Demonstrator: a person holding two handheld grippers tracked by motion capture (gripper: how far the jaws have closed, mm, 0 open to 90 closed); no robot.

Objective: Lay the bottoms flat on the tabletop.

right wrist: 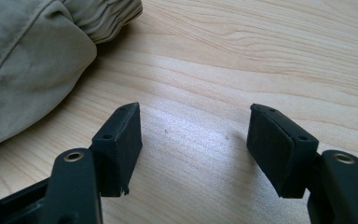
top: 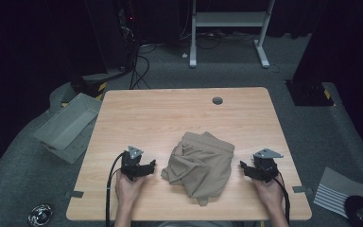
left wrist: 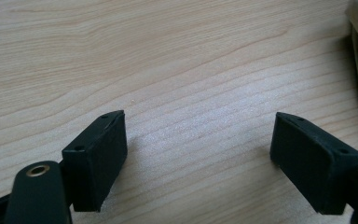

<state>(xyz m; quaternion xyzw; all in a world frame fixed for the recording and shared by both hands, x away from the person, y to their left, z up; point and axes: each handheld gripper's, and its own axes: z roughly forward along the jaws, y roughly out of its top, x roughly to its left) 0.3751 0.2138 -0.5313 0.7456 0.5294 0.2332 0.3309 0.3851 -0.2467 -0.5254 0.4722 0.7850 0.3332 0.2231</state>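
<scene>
Dark studio floor, grey carpet, pale wooden counter (top: 170,113) at centre.

Item: khaki garment (top: 199,163), crumpled and loosely folded, near the front edge of the counter, between both tongs and touching neither. Elastic, gathered waistband at the far side; a small tab or strap end trailing toward the near edge. Likely soft, light and limp; certain to sag and unfold when lifted; not fragile, not slippery. Best hold, by judgement: a single edge layer at the waistband or an outer corner, pinched from the side rather than pushed down into the heap.

Left tongs (top: 147,169): in the person's left hand, just left of the garment, jaws spread wide, nothing between them, bare wood beneath; garment edge at the right border of the left gripper view.

Right tongs (top: 246,169): in the right hand, just right of the garment, jaws spread wide, empty, over bare wood; gathered cuff or waistband at upper left of the right gripper view.

Sundries: grey bin (top: 67,126) on the floor at left; white frame (top: 229,28) beyond the counter.
</scene>
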